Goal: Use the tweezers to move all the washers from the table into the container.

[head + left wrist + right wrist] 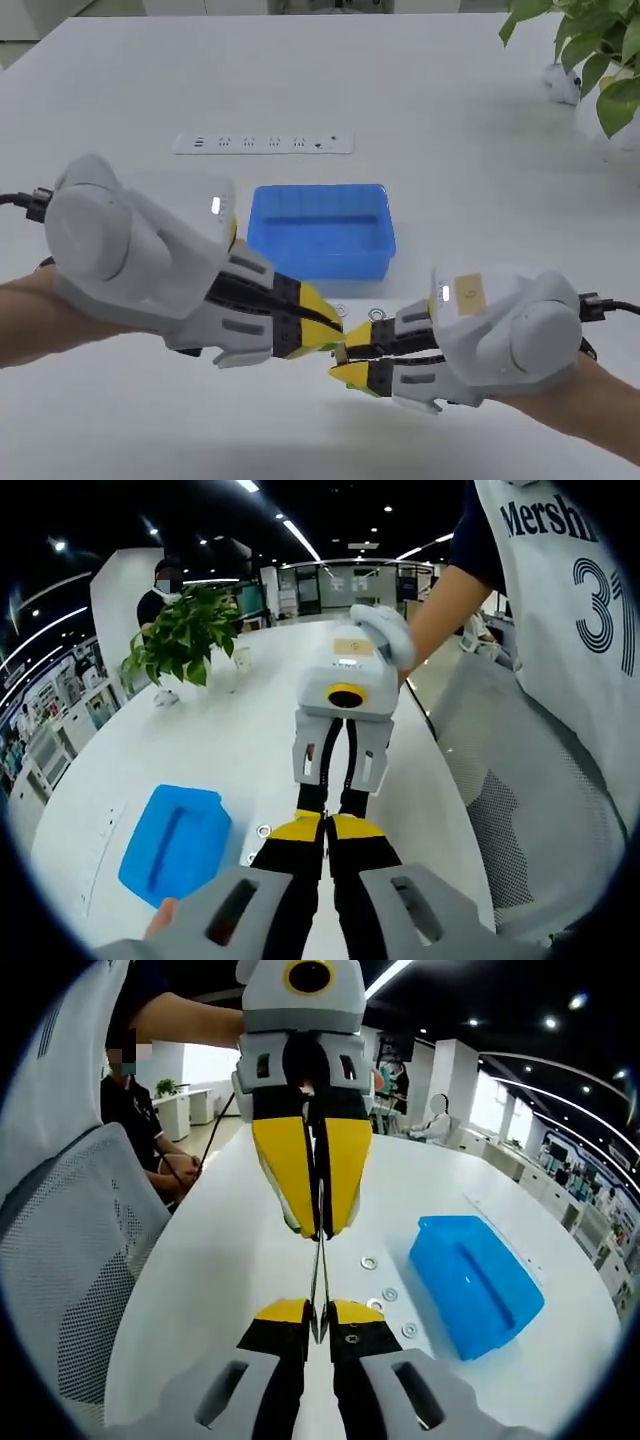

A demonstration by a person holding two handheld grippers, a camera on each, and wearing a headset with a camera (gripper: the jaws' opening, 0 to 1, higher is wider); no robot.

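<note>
Tip to tip above the desk (450, 150): left gripper (318, 1222) and right gripper (318, 1325), jaws of each pinching the tweezers (320, 1270). Washers (389, 1294) loose just beside the blue container (320, 265), open desk beyond. "Mersh" on shirt (560, 630).

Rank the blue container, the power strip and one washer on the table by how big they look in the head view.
1. blue container, largest in area.
2. power strip: longer across but far thinner; it lies farther back, so its true size is unsure.
3. washer, by far the smallest.
</note>
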